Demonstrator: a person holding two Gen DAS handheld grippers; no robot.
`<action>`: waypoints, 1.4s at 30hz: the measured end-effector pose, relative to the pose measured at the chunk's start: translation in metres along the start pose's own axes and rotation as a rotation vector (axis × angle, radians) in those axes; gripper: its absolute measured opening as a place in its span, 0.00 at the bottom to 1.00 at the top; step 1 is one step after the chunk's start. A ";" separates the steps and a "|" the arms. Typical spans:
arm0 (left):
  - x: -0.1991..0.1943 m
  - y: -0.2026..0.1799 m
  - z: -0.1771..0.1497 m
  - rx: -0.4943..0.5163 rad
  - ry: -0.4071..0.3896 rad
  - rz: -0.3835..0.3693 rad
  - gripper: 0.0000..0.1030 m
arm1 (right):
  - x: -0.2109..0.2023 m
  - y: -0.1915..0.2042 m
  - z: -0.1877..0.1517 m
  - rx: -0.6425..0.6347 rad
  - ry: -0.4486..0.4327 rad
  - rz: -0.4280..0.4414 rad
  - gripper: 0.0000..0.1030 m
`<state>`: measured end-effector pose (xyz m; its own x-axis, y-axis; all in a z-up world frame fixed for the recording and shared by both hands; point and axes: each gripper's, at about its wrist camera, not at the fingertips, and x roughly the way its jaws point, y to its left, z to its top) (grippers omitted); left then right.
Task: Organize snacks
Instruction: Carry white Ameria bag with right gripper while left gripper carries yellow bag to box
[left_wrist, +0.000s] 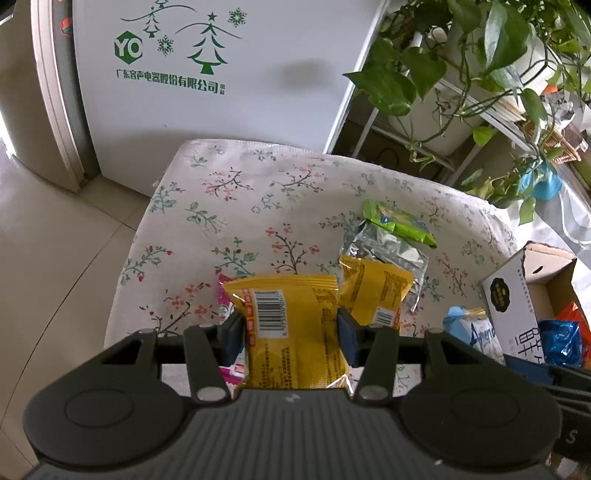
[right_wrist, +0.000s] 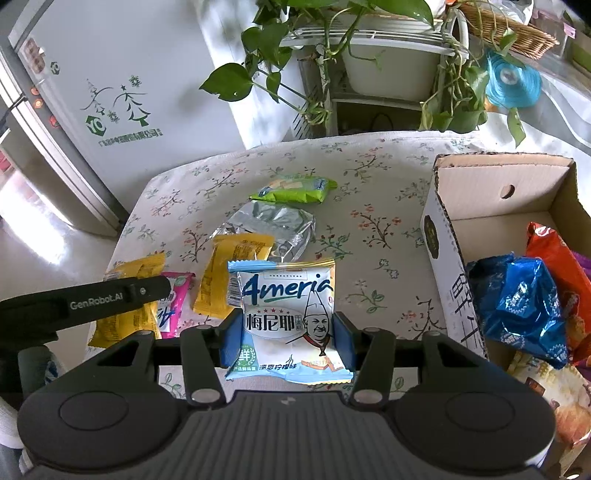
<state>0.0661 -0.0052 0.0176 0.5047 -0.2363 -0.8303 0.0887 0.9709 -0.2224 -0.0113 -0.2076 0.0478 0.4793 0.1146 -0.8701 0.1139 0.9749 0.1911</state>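
Observation:
My left gripper (left_wrist: 291, 332) is shut on a yellow snack packet (left_wrist: 291, 325), held above the floral table. My right gripper (right_wrist: 286, 339) is shut on a white and blue Ameria packet (right_wrist: 286, 317). On the table lie a second yellow packet (left_wrist: 373, 291), a silver packet (left_wrist: 388, 251), a green packet (left_wrist: 399, 223) and a pink packet (right_wrist: 173, 302). The cardboard box (right_wrist: 443, 258) stands at the right, with blue (right_wrist: 524, 306) and orange (right_wrist: 554, 258) snack bags inside. The left gripper's arm (right_wrist: 85, 302) shows in the right wrist view.
A white fridge (left_wrist: 221, 92) stands behind the table (left_wrist: 258, 206). A plant rack with trailing green leaves (left_wrist: 461, 74) stands at the back right. Tiled floor (left_wrist: 55, 258) lies left of the table edge.

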 end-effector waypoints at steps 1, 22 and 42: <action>0.000 -0.001 0.000 0.001 0.000 0.000 0.49 | 0.000 0.000 0.000 -0.001 -0.001 0.001 0.56; -0.016 -0.051 -0.002 0.114 -0.096 -0.047 0.49 | -0.038 -0.026 0.012 0.058 -0.113 -0.003 0.56; -0.040 -0.145 -0.024 0.297 -0.153 -0.304 0.49 | -0.093 -0.098 0.012 0.197 -0.259 -0.070 0.56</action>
<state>0.0126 -0.1380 0.0705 0.5371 -0.5255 -0.6598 0.4834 0.8328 -0.2698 -0.0564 -0.3157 0.1160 0.6670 -0.0284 -0.7445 0.3082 0.9203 0.2410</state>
